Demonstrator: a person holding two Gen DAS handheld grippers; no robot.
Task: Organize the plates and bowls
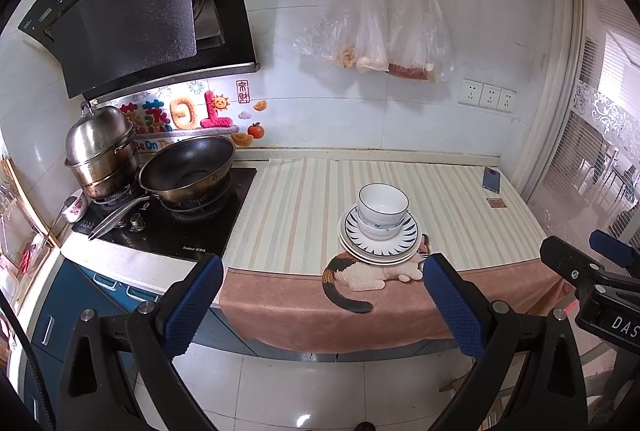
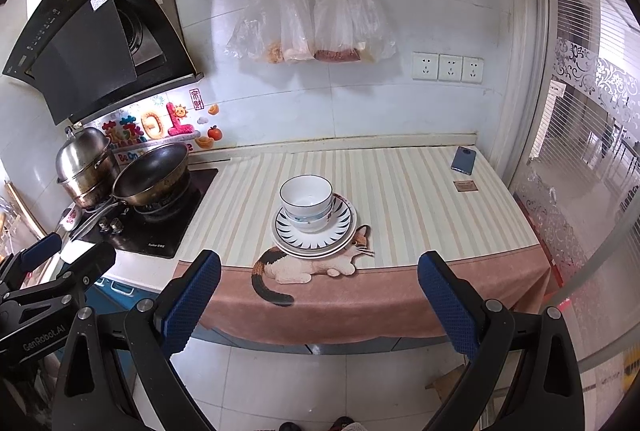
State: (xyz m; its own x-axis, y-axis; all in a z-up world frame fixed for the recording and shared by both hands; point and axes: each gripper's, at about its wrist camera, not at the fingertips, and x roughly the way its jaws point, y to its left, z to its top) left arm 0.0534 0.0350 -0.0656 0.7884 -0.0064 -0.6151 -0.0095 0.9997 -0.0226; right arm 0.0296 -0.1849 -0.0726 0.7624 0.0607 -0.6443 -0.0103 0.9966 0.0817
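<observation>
Both my tongs, left gripper (image 1: 323, 305) and right gripper (image 2: 319, 301), gape wide and empty short of the counter; white blue-rimmed bowls (image 2: 306, 205) nested on striped plates (image 2: 314, 231) sit at twelve o'clock, neither side clearly nearer.

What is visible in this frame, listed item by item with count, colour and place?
bowls: two, white with dark rim, nested on the plates
plates: a few, white, top one blue-striped, stacked on the cloth
cloth: one, striped cream with pink edge and cat picture, covering the counter
wok: one, black, on the stove
steamer pot: one, steel, left burner
phone: one, blue, back right of the counter
plastic bags: several, clear, hanging on the wall rail
range hood: one, black, above the stove
left hand-held gripper: open, empty
right hand-held gripper: open, empty
</observation>
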